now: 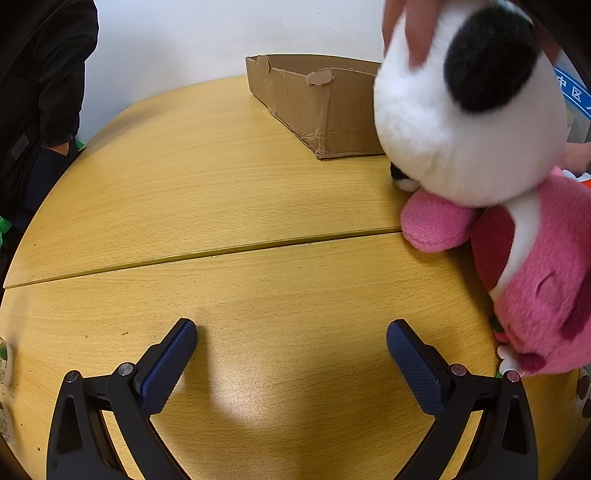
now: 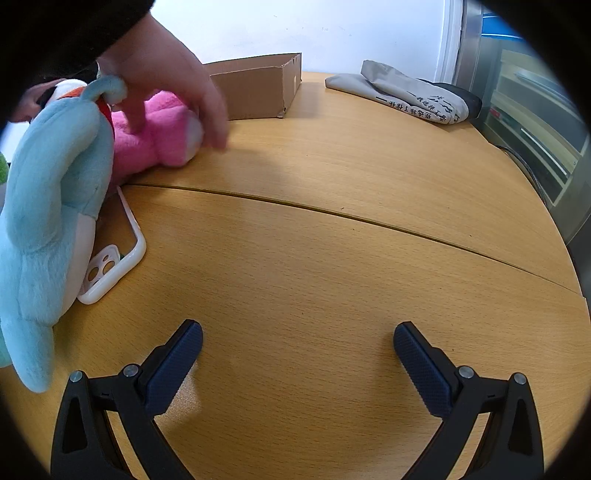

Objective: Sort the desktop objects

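In the left wrist view a white plush with a black patch [image 1: 469, 110] is held by a bare hand [image 1: 413, 29] over a pink plush [image 1: 535, 266] at the right. My left gripper [image 1: 291, 332] is open and empty above the wooden table [image 1: 221, 184]. In the right wrist view a hand [image 2: 166, 81] presses the pink plush [image 2: 155, 136], with a light blue plush [image 2: 48, 206] at the left over a clear phone case [image 2: 114, 254]. My right gripper [image 2: 297, 332] is open and empty. An open cardboard box [image 1: 314, 99] stands at the back; it also shows in the right wrist view [image 2: 258, 88].
A grey cloth bag with printed characters [image 2: 402, 92] lies at the back right. A metal cabinet [image 2: 535, 129] stands beyond the table's right edge. A person in dark clothes [image 1: 37, 92] stands at the left. Small packets [image 1: 5, 369] lie at the left edge.
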